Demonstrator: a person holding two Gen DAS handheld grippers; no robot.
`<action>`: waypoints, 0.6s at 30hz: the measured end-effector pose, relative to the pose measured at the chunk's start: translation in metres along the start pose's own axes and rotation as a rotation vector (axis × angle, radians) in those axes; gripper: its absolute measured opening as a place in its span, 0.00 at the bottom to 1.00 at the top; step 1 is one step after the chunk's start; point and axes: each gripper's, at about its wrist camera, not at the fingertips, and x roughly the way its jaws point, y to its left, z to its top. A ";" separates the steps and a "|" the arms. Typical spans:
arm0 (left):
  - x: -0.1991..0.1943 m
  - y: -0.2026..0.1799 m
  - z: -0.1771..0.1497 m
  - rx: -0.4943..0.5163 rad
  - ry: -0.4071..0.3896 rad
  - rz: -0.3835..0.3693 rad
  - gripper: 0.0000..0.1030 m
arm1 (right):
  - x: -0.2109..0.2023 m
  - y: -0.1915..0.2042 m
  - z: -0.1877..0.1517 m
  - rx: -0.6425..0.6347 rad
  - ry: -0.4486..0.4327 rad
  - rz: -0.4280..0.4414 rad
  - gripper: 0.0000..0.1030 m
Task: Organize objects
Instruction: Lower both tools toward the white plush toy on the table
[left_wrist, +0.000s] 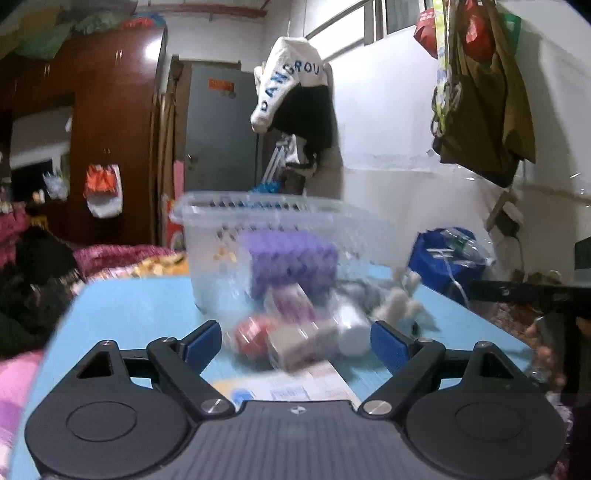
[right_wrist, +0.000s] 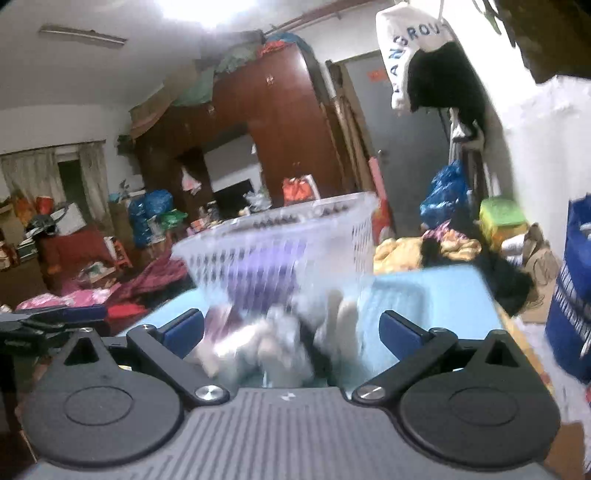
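Note:
A clear plastic basket stands on the light blue table and holds a purple spongy block. In front of it lies a blurred heap: a red round thing, a small box, a white cylinder and a grey-white plush toy. My left gripper is open and low over the table, facing the heap, its pads touching nothing. In the right wrist view the basket and the heap lie ahead of my open right gripper.
A printed leaflet lies on the table just under the left gripper. A blue bag stands past the table's right edge. Bedding and clothes lie behind the table. Hanging clothes are on the wall.

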 end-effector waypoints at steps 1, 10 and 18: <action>0.001 -0.002 -0.003 -0.009 0.010 -0.011 0.87 | 0.000 0.004 -0.004 -0.013 0.003 -0.011 1.00; 0.026 -0.040 -0.011 0.000 0.013 -0.035 0.87 | 0.008 -0.003 -0.003 -0.087 -0.047 -0.065 0.96; 0.081 -0.105 -0.009 0.098 0.054 0.004 0.85 | 0.034 -0.019 0.012 -0.108 0.037 -0.128 0.61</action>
